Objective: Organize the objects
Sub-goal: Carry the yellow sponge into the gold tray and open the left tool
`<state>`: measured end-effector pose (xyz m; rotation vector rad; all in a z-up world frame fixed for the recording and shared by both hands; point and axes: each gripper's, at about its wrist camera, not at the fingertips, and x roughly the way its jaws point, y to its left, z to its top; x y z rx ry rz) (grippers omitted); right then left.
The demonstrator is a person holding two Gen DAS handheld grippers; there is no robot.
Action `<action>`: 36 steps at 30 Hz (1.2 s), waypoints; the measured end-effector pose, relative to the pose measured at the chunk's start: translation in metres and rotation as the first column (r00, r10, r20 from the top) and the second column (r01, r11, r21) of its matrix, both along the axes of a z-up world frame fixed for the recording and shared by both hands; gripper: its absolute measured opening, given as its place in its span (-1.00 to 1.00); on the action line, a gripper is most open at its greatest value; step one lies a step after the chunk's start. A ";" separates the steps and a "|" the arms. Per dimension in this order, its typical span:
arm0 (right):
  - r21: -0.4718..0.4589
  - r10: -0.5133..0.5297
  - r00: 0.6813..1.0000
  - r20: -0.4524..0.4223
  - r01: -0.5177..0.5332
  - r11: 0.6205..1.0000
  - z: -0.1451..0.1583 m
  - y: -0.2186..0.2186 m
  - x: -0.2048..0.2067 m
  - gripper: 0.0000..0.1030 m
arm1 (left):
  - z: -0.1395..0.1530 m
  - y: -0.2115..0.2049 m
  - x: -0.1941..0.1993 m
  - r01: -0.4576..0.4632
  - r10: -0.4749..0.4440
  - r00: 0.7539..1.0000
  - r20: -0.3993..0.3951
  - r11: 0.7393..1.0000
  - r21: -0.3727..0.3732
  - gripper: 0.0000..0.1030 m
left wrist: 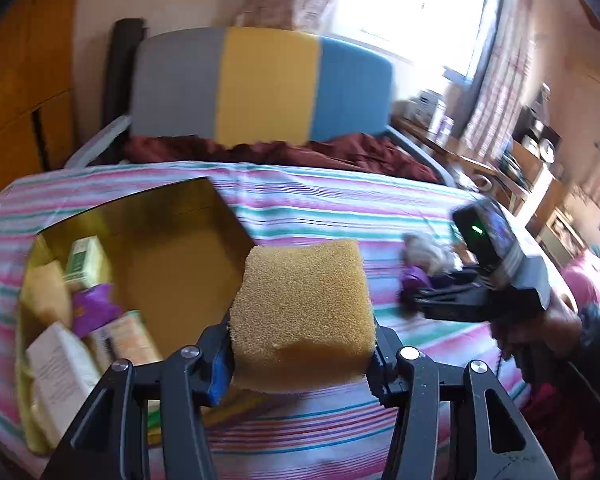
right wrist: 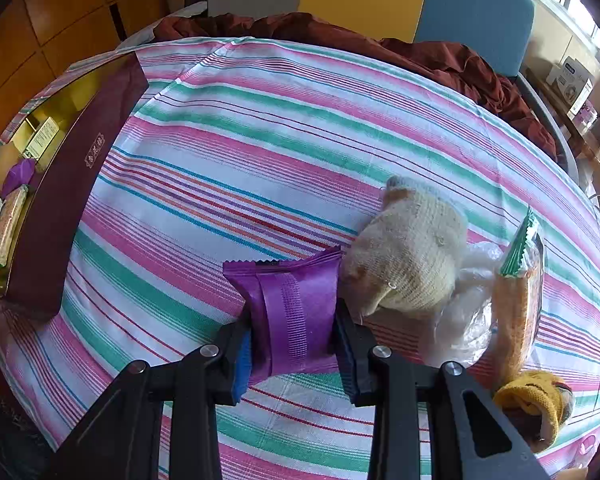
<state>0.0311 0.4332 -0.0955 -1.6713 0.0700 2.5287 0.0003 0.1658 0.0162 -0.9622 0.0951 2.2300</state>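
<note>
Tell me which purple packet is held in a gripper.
The purple packet pinched by the right gripper over the striped cloth; the other purple packet lies inside the gold-lined box.

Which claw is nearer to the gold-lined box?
Left. The left claw, shut on the sponge, sits beside the gold-lined box; the right claw, gripping the purple packet, is across the cloth.

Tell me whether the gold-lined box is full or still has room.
Still has room. The box holds small packets crowded at one end; the rest of its gold floor is bare.
</note>
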 end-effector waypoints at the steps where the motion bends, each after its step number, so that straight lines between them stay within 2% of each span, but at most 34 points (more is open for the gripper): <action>1: 0.001 0.000 1.000 0.000 0.000 1.000 0.000 0.000 0.000 -0.33 | 0.001 -0.011 -0.010 -0.033 0.032 0.999 0.013 0.999 0.005 0.05; 4: 0.017 0.006 1.000 0.002 -0.006 1.000 0.000 -0.002 -0.001 -0.33 | 0.000 -0.046 -0.048 -0.139 0.138 0.988 0.067 0.990 0.004 0.05; 9: 0.025 0.010 1.000 0.004 -0.010 1.000 0.000 -0.003 -0.001 -0.33 | -0.019 -0.082 -0.102 -0.269 0.267 0.939 0.215 0.963 -0.021 0.05; 16: 0.032 0.013 1.000 0.004 -0.013 0.999 0.001 -0.004 -0.002 -0.33 | -0.050 -0.081 -0.143 -0.341 0.351 0.886 0.304 0.936 -0.086 0.05; 19: 0.033 0.013 1.000 0.004 -0.014 0.999 0.001 -0.004 -0.002 -0.33 | -0.062 -0.078 -0.155 -0.361 0.388 0.867 0.312 0.922 -0.141 0.06; 24: 0.038 0.018 1.000 0.005 -0.018 0.999 0.001 -0.005 -0.003 -0.32 | -0.065 -0.078 -0.156 -0.364 0.397 0.869 0.296 0.917 -0.161 0.20; 29: 0.043 0.020 1.000 0.005 -0.020 0.999 0.001 -0.006 -0.003 -0.32 | -0.062 -0.084 -0.145 -0.381 0.413 0.873 0.261 0.910 -0.166 0.20; 36: 0.047 0.021 1.000 0.004 -0.021 0.999 0.001 -0.006 -0.002 -0.32 | -0.042 -0.093 -0.112 -0.405 0.424 0.896 0.132 0.902 -0.150 0.25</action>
